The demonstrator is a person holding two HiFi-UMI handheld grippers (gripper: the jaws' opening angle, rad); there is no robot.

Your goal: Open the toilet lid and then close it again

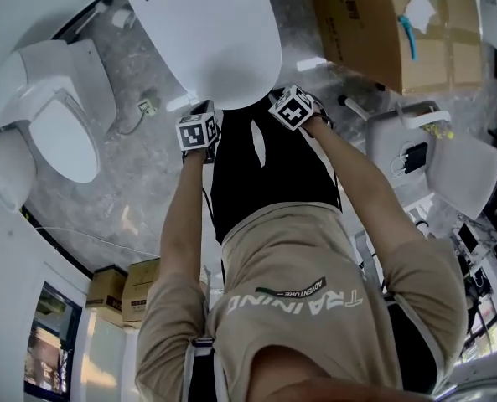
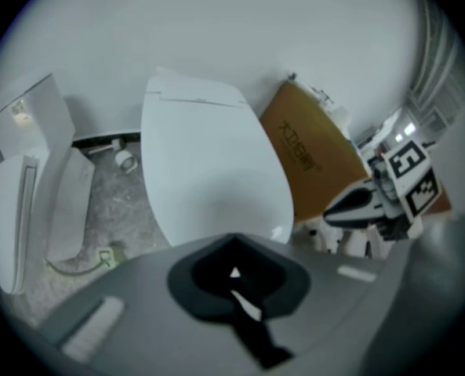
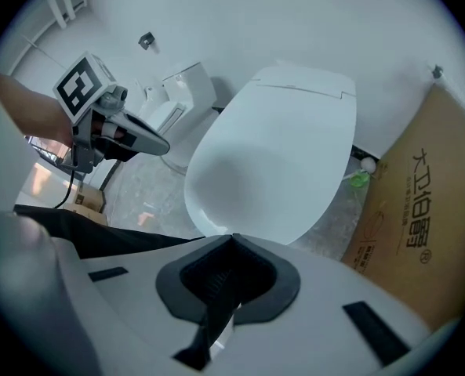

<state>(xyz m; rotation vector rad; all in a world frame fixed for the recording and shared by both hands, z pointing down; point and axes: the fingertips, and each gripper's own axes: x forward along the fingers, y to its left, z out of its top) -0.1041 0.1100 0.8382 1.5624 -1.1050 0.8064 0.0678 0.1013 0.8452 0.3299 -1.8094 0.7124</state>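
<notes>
Head view: white toilet lid (image 1: 206,32), down flat on its bowl, ahead of the person. Left tongs (image 1: 201,115) and right tongs (image 1: 286,103) sit at its front rim. Cardboard box (image 1: 374,23) to the right.
Left gripper view: left tongs clenched, nothing between; lid just beyond.
Right gripper view: right tongs clenched, empty; lid rim just beyond.

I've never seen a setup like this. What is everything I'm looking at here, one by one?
toilet lid: one, white, closed, top centre
second toilet: one, white, on the floor at left
large cardboard box: one, brown, right of the closed toilet
small cardboard boxes: two, brown, lower left
floor: grey, marbled
left claw: one, grey, with a black-and-white marker cube, shut and empty, near the lid's front edge
right claw: the same, shut and empty, beside it
</notes>
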